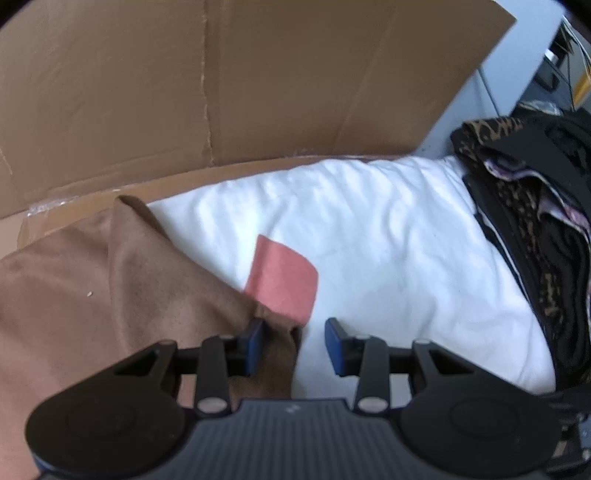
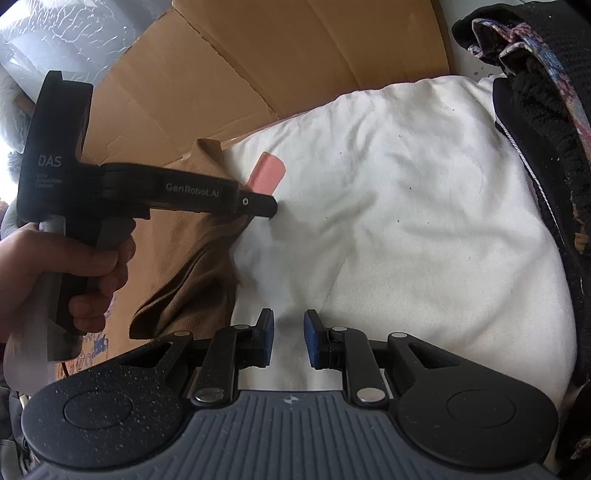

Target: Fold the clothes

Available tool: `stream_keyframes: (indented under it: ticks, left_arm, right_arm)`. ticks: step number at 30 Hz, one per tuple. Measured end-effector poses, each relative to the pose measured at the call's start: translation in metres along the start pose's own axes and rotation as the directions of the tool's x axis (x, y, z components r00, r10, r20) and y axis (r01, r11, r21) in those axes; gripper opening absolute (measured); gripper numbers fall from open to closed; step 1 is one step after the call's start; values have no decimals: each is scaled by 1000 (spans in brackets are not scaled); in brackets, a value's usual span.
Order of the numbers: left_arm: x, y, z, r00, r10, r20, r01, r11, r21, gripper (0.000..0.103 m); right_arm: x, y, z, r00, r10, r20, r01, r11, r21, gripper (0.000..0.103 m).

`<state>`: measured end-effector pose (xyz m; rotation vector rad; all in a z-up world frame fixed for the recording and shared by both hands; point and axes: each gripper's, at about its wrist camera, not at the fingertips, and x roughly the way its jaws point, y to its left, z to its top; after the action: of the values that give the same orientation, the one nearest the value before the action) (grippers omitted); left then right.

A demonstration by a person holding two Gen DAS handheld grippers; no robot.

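**Two grippers low over a white padded surface, brown garment at its left edge**

Two sets of blue-padded jaws fill the bottom of my views. My right gripper (image 2: 288, 338) hangs just above the white cover (image 2: 406, 221) with its jaws narrowly apart and nothing between them. My left gripper (image 1: 293, 345) has its jaws moderately apart; the edge of the brown garment (image 1: 122, 280) lies between them, against the left pad, while the right pad stands clear over white fabric, so I see no grip. From the right wrist view, the hand (image 2: 55, 273) wraps that gripper's handle, its nose reaching to the garment's rim.

The brown garment is heaped at the left side of the cover, partly draped over its edge. A pink flap (image 1: 282, 282) sticks out from under it onto the white, just ahead of the left jaws.

The white cover is soft and creased, like a quilt or pillow. Along its right side sits a pile of dark clothes (image 1: 535, 206), black with leopard print and a patterned strip.

Beyond, flattened cardboard (image 1: 221, 81) stands up behind the cover as a backdrop. Clear plastic wrap (image 2: 66, 33) shows at the far left, and a pale wall (image 1: 517, 70) at the far right.
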<state>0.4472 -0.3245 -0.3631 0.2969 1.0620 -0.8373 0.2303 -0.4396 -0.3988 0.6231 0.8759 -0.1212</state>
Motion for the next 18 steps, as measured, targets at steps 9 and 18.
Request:
stream_keyframes:
  ticks: [9,18]
  left_arm:
    - [-9,21,3,1000,-27,-13,26,997,-69,5]
    - [-58,51,-3,997,-76,24,77,993,-93,3]
  right_arm:
    - [0,7,6,1000,-2,8,2,1000,-17,23]
    - [9,24,30,999,13,39,-11,999,-51,23]
